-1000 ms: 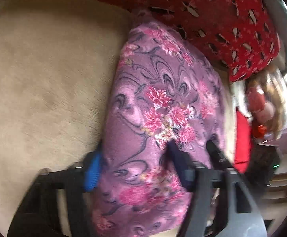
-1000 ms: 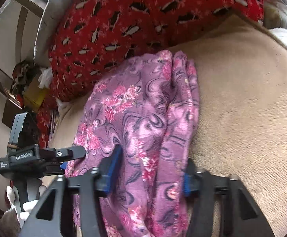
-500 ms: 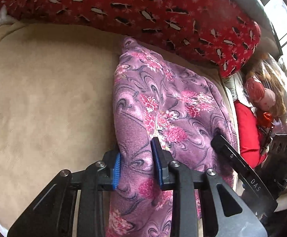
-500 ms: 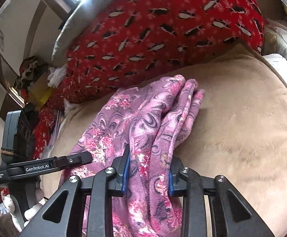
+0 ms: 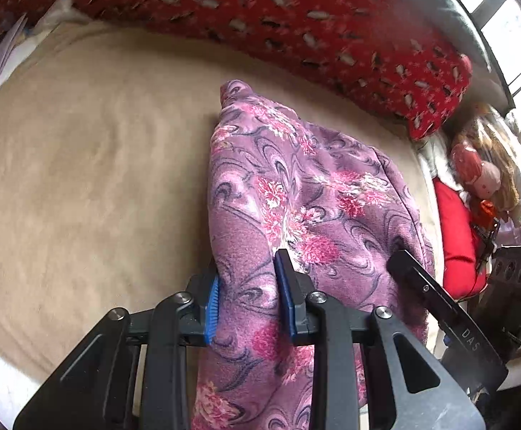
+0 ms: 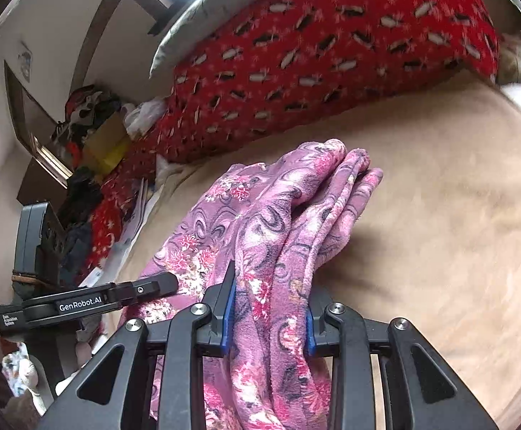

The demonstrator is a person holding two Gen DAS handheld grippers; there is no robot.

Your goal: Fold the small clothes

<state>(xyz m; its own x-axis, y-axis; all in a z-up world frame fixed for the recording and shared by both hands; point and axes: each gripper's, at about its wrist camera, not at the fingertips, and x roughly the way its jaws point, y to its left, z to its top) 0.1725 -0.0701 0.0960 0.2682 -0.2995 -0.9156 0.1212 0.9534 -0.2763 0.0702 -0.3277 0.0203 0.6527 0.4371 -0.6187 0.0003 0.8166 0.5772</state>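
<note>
A purple fleece garment (image 5: 296,193) with pink flowers lies partly lifted off a beige blanket (image 5: 92,165). My left gripper (image 5: 248,286) is shut on its near edge, blue pads pressing a thick fold. In the right wrist view the same garment (image 6: 271,222) hangs in bunched folds, and my right gripper (image 6: 269,308) is shut on another part of that near edge. The far end of the garment still rests on the blanket (image 6: 439,215). Each gripper shows in the other's view: the right gripper (image 5: 439,308) at the garment's right side, the left gripper (image 6: 92,301) at its left.
A long red patterned cushion (image 5: 296,18) runs along the back of the blanket, also the cushion (image 6: 332,57) in the right view. A doll (image 5: 479,175) and a red pillow (image 5: 457,236) lie at the right. Clutter and a box (image 6: 99,143) sit at the far left.
Both grippers closed on the garment's near edge, then pulled back and up with it. The cloth has risen off the blanket and more beige surface now shows.
</note>
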